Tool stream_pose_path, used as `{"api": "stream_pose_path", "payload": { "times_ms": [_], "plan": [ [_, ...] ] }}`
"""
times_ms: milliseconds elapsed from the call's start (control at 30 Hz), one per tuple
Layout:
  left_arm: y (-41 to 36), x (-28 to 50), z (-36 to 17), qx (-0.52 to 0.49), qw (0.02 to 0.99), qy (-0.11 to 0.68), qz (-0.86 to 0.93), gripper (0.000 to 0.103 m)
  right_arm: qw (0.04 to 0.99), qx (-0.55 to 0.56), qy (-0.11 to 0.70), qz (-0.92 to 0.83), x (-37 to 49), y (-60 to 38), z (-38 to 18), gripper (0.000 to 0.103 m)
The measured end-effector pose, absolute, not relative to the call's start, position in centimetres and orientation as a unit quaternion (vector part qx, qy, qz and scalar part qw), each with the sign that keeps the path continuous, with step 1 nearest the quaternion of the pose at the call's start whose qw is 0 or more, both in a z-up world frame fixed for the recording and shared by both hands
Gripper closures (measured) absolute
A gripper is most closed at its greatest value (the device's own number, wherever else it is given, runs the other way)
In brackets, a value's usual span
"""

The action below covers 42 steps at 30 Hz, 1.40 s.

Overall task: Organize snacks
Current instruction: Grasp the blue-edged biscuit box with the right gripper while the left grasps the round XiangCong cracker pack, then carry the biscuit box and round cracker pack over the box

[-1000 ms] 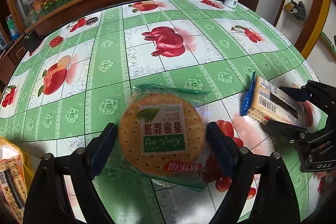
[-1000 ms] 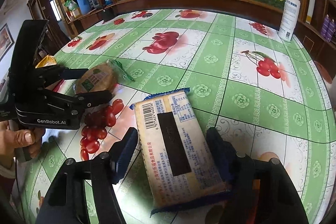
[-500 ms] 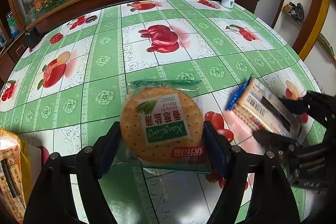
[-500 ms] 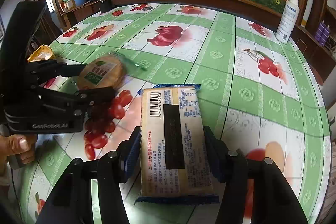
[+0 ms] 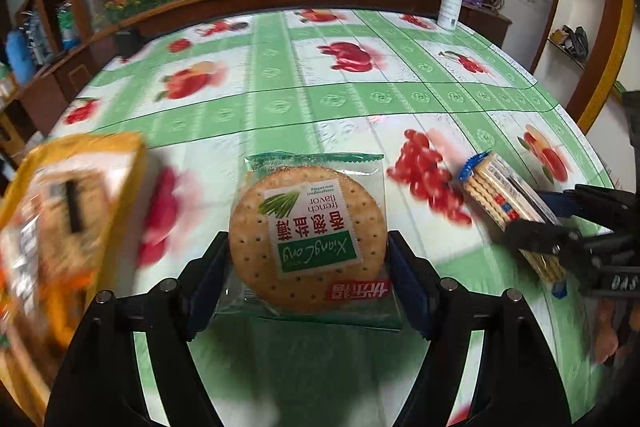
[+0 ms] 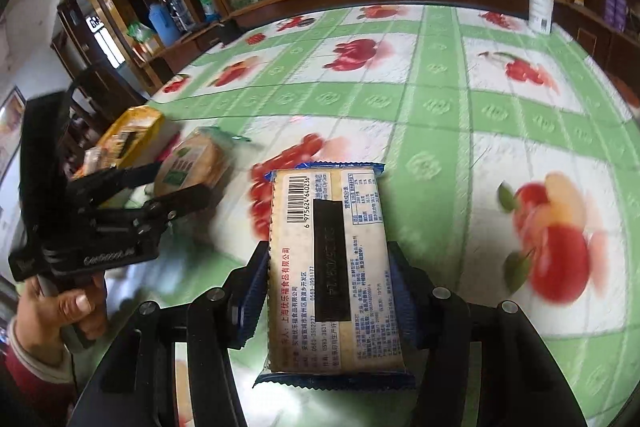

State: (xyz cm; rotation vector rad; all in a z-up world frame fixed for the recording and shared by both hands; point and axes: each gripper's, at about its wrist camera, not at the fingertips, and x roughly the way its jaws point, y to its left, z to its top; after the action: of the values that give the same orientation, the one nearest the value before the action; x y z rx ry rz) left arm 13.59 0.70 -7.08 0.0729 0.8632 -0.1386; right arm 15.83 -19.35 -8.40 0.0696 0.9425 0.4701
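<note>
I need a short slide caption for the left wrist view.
Left gripper shut on round cracker pack, beside yellow snack bag.

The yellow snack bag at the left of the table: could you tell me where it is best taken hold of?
Both claws are full now. Once one is free, I would probably take the yellow snack bag by its narrow width near the end facing the table's middle, coming from above. It seems to lie flat and is blurred, so this is tentative.
</note>
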Motion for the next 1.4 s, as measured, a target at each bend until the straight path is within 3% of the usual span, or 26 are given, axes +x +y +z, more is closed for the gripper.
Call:
{"api": "stream_pose_path", "payload": {
  "times_ms": [600, 1400],
  "plan": [
    [4.5, 5.4, -4.3, 0.029, 0.929, 0.368, 0.008, 0.028, 0.838, 0.08, 0.425, 0.333, 10.3, -13.1, -7.3, 0.046],
    [9.1, 2.4, -3.8, 0.016, 0.932, 0.356, 0.062, 0.027, 0.811, 0.122, 0.424, 0.384, 8.8, -9.9, -7.3, 0.047]
  ]
}}
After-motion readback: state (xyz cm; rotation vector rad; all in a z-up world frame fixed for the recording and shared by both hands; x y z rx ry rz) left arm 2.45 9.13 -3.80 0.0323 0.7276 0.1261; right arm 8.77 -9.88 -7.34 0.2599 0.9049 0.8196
